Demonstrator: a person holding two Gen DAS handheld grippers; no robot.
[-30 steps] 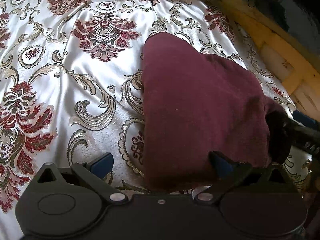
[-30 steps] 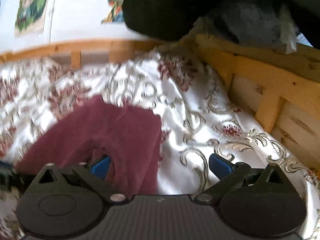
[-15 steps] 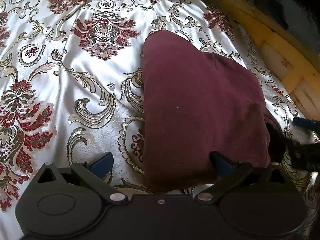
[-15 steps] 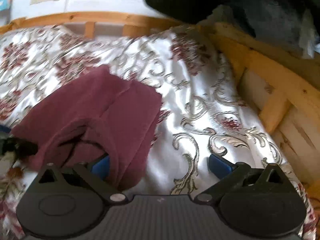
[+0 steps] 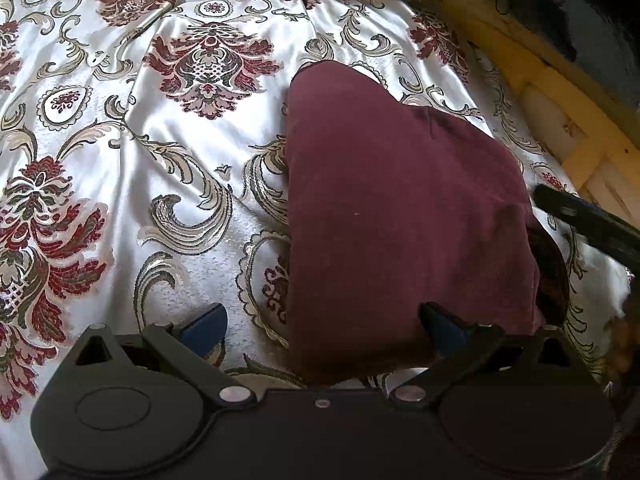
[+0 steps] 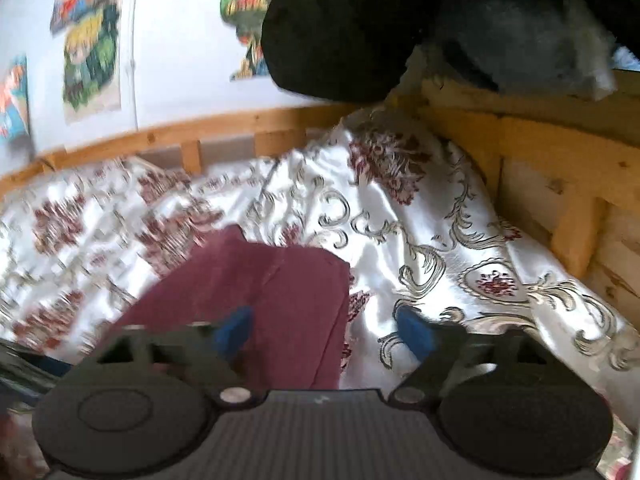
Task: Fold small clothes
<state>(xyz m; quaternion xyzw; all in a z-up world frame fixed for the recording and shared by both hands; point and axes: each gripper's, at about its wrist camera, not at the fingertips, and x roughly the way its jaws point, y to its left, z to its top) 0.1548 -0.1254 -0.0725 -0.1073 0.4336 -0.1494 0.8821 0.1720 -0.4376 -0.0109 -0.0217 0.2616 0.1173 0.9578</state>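
A maroon garment (image 5: 400, 208) lies folded on the floral satin bedspread (image 5: 120, 140). My left gripper (image 5: 324, 326) hangs open over its near edge; the cloth fills the right half of the gap and reaches the right finger (image 5: 444, 326). One black finger of the right gripper (image 5: 580, 220) shows by the garment's right corner. In the right wrist view the garment (image 6: 272, 292) runs in from the left, its right edge lying between the jaws. My right gripper (image 6: 325, 331) is closing, left pad (image 6: 236, 330) over the cloth, right pad (image 6: 414, 332) over bare bedspread, not pressing.
A wooden bed rail (image 6: 560, 152) runs along the right side and a slatted rail (image 6: 224, 132) along the far side. Dark cloth (image 6: 344, 32) hangs over the right corner. Posters (image 6: 92, 60) cover the white wall behind. Bedspread left of the garment is bare.
The right gripper's jaws have narrowed and its view has swung up, showing more wall. Its finger has shifted off the garment's right corner. The left gripper has not moved.
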